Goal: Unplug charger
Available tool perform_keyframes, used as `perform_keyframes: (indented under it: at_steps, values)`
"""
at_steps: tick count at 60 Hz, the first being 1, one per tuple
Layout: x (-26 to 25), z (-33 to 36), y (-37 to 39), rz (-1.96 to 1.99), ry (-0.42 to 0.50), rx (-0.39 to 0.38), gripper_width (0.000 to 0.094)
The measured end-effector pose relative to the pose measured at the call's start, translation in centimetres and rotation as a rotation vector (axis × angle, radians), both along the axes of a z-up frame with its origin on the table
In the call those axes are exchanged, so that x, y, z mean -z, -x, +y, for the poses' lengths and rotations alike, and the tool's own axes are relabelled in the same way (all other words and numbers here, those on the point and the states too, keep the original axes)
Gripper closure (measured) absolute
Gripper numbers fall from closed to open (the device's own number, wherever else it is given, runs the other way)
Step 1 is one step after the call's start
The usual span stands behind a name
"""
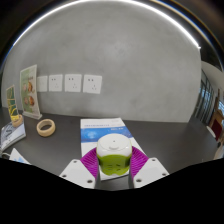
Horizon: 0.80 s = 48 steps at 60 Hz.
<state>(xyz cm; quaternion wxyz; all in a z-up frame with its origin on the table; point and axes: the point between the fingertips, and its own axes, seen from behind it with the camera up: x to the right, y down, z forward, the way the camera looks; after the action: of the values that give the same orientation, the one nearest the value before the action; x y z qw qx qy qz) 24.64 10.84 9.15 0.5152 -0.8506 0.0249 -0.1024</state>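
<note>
My tongs [113, 168] are clenched on a small white and green charger [113, 156], both purple pads [92, 160] pressing its sides, and I hold it just above the dark table [170, 145]. Right beyond the charger lies a blue and white leaflet [104, 127]. Further off toward my left sits a roll of tape [45, 126], flat on the table. On the grey wall behind, a row of white wall sockets [73, 82] hangs beside a poster [29, 90]; the charger is well apart from them.
</note>
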Motion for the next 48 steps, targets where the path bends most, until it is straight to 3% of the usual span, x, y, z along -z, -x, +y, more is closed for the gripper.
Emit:
perform_keyframes:
  at_steps: [13,25,31,34,39,43,48]
  values:
    - [5.3,3.6,-2.5,0.051,0.132,-0.088,0.0515]
    - [5.1,6.4,-2.8,0.044,0.132,-0.16,0.0447]
    - [6.1,7.6,-3.1,0.081,0.156,-0.16,0.043]
    - [7.0,7.8,-3.0,0.104,0.18,-0.158,0.0361]
    - [7.5,7.7,-2.5,0.126,0.184,-0.155,0.0059]
    - [7.2,7.0,-2.4,0.114,0.177,-0.146,0.0106]
    - [5.9,5.4,-2.2,0.088,0.152,-0.126,0.0097]
